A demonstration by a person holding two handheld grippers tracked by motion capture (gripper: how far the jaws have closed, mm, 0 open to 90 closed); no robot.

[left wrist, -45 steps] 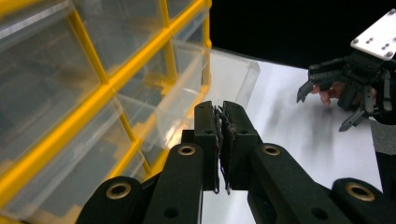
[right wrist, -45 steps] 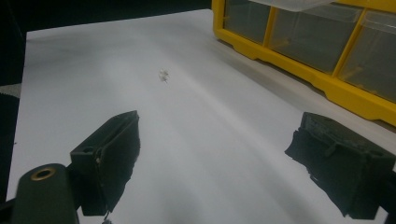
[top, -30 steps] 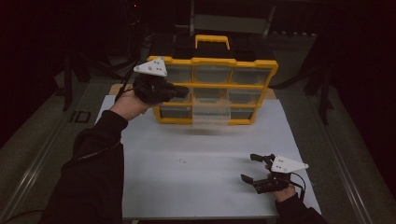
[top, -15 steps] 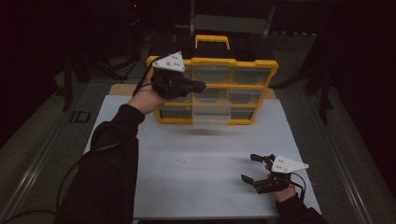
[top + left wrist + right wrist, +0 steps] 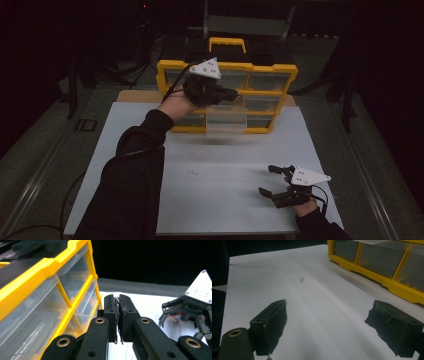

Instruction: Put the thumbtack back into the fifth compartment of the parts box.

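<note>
Left gripper (image 5: 231, 93), black two-jaw tool with a grey three-cornered plate on top: held raised at the end of an outstretched, dark-sleeved left forearm (image 5: 135, 170), jaws pressed together with nothing between them, as its own view (image 5: 117, 315) confirms. Right gripper (image 5: 270, 180), same build: held low, well apart from the left one, jaws spread wide and empty; it appears to hover, though the dim lighting leaves contact uncertain. Its hand (image 5: 302, 206) grips from behind.

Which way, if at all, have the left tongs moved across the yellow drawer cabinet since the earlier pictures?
Yes. The left tongs have moved rightward in the high view, from the yellow drawer cabinet's left edge to its middle column.
</note>
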